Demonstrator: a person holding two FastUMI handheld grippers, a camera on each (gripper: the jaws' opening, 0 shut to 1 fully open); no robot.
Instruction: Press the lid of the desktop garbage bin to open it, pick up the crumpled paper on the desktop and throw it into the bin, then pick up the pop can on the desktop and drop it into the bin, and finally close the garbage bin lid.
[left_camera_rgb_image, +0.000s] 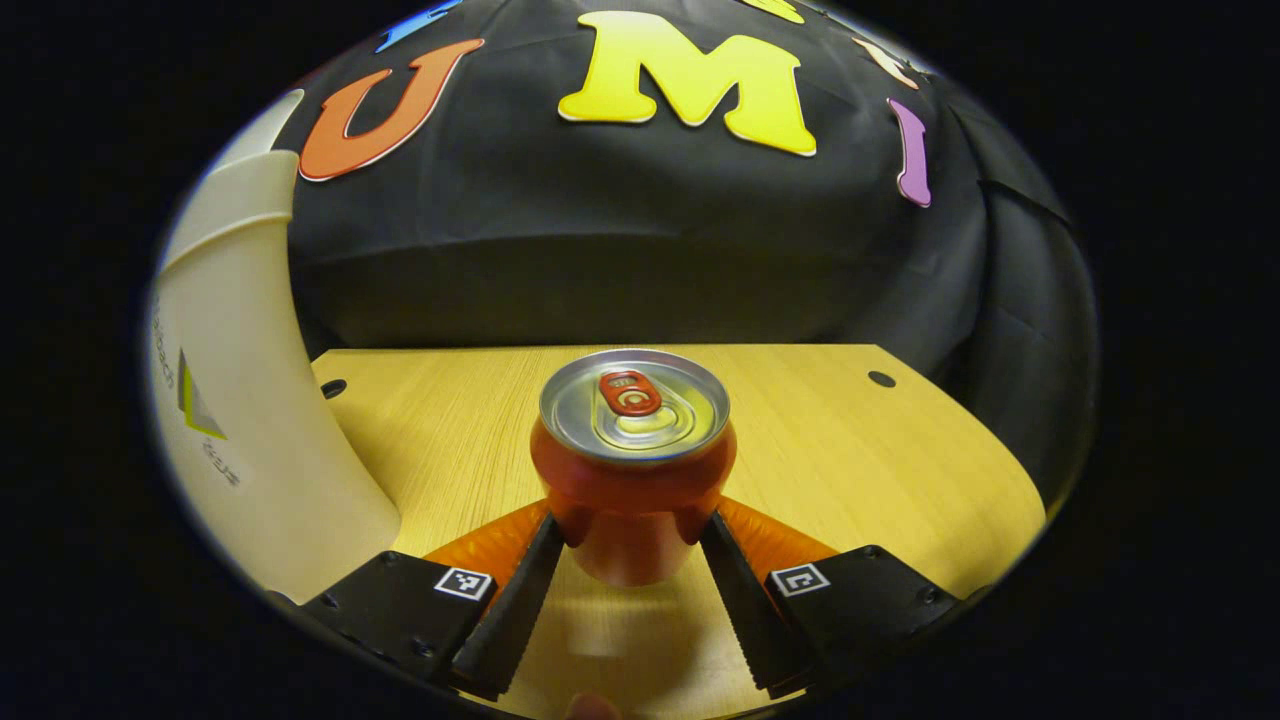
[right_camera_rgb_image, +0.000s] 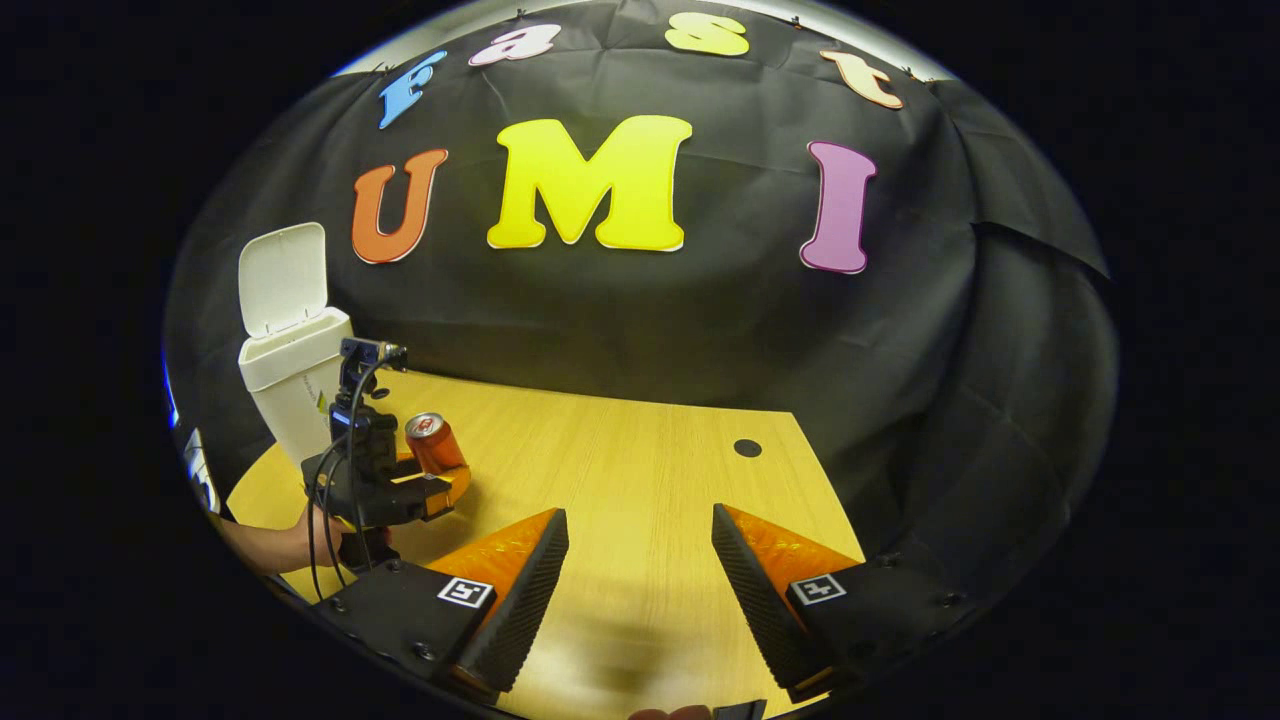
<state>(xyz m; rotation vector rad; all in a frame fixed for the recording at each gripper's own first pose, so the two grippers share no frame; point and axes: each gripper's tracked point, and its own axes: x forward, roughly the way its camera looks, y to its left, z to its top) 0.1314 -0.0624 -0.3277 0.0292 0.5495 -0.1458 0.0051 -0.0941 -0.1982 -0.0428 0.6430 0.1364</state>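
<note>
Dim booth, warm light from above on the table (right_camera_rgb_image: 640, 480); glare on the can (left_camera_rgb_image: 633, 405) top, soft shadows below, edges bowed by fisheye.

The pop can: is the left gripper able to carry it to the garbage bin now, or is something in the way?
Probably yes. The left gripper has both fingers on the pop can, the garbage bin stands close beside it, its lid is up, and nothing lies on the table between them.

We find printed lettering beside a small logo on the wall of the garbage bin (left_camera_rgb_image: 250, 400), too distorted to read. Square coded markers (left_camera_rgb_image: 465, 583) sit on the left tongs' finger mounts; they carry no legible text.
</note>
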